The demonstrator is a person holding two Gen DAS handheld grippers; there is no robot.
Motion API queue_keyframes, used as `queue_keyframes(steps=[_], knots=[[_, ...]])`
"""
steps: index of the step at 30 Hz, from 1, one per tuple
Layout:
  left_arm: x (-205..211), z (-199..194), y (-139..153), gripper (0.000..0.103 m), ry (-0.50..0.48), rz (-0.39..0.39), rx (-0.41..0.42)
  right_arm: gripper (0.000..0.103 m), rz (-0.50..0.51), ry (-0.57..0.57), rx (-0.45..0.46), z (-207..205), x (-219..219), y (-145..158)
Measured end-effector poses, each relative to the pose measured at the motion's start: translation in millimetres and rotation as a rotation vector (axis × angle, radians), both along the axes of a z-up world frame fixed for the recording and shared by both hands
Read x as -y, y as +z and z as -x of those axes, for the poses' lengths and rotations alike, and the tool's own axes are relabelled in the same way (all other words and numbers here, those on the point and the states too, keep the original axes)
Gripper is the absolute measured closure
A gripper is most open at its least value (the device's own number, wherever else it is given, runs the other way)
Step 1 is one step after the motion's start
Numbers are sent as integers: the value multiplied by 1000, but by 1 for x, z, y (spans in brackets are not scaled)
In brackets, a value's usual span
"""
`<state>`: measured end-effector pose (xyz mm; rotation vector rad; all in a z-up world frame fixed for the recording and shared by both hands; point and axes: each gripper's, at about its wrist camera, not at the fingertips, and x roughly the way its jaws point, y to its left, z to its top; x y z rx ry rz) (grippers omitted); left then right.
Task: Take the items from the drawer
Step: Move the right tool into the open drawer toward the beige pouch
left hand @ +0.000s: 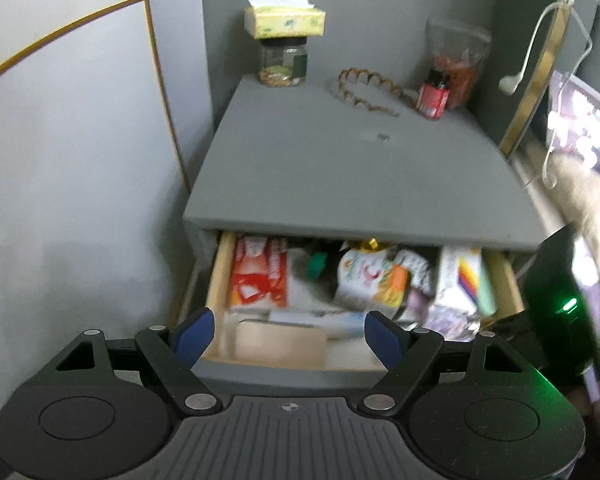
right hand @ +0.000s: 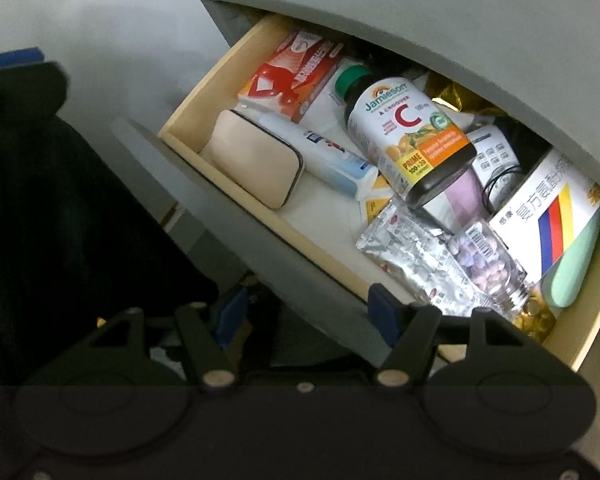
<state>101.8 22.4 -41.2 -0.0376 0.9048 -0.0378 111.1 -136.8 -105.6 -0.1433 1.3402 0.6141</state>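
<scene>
Right wrist view puts my right gripper (right hand: 306, 312) spread wide and empty over the near front panel of the open drawer (right hand: 260, 232), where a vitamin bottle (right hand: 408, 136) lies among boxes. My left gripper (left hand: 288, 334), equally wide, hangs before the drawer holding nothing.

Ahead of the fingers, the open drawer (right hand: 188, 120) was crowded; the cabinet top (left hand: 340, 168) overhung its back half.
</scene>
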Motion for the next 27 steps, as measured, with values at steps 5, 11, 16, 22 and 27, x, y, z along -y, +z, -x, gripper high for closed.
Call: queue_keyframes(steps=[5, 11, 16, 22, 27], knots=[[-8, 16, 12, 25, 68, 8, 67, 47, -60, 4, -68, -3, 3, 0], [-29, 32, 18, 25, 139, 45, 86, 37, -123, -89, 73, -25, 35, 29], [-34, 34, 3, 23, 144, 12, 67, 1, -67, -72, 134, -39, 37, 22], [-42, 42, -8, 20, 181, 38, 35, 16, 1, -52, 207, -55, 40, 15], [-44, 44, -13, 20, 175, 31, 24, 42, 11, 83, 159, -64, -1, -1]])
